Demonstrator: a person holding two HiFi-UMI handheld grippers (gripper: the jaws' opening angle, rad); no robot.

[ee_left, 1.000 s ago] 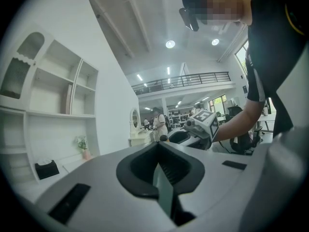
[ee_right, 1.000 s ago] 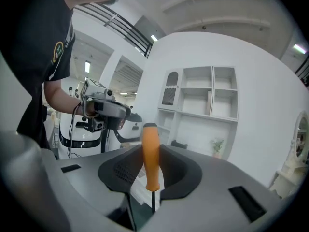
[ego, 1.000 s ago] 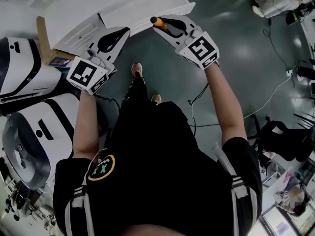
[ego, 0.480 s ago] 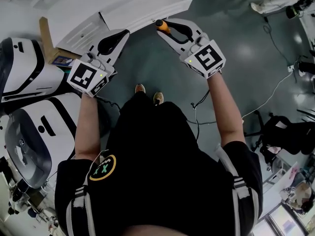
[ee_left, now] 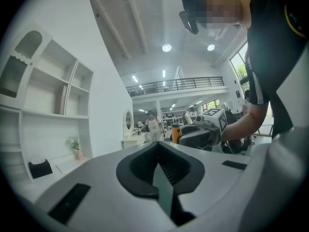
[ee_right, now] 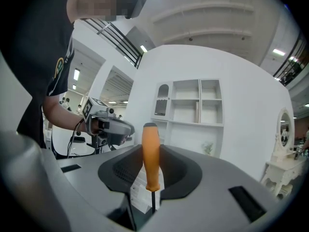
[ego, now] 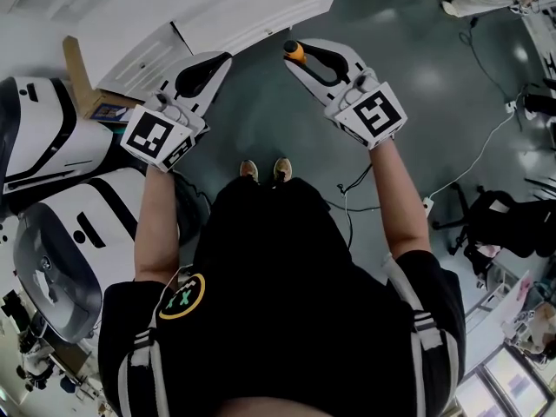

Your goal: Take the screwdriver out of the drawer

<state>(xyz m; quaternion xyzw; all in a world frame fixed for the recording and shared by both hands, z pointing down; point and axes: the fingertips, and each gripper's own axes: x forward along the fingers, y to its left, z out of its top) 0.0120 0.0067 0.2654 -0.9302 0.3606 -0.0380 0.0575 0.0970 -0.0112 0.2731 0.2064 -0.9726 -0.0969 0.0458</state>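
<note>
An orange-handled screwdriver (ee_right: 150, 157) stands upright between the jaws of my right gripper (ee_right: 150, 151), which is shut on it; its dark shaft (ee_right: 153, 200) runs down behind the jaws. In the head view the right gripper (ego: 297, 56) holds the orange handle (ego: 294, 50) in the air, clear of the white cabinet (ego: 234, 11). My left gripper (ego: 217, 61) hovers to its left, near the cabinet's front edge. The left gripper (ee_left: 159, 164) is shut with nothing between its jaws, and the screwdriver (ee_left: 176, 132) shows beyond it.
White shelving (ee_right: 195, 105) rises along the wall. Two white machine bodies (ego: 52, 146) and a cardboard piece (ego: 74, 68) crowd the left side. Cables (ego: 473, 174) trail over the dark floor, a black chair (ego: 512, 224) stands at right. The person's feet (ego: 265, 170) are below the grippers.
The right gripper has drawn away from the cabinet, rightwards and a little up, with the screwdriver in it. The left gripper shifted slightly. The person's feet have stepped back.
</note>
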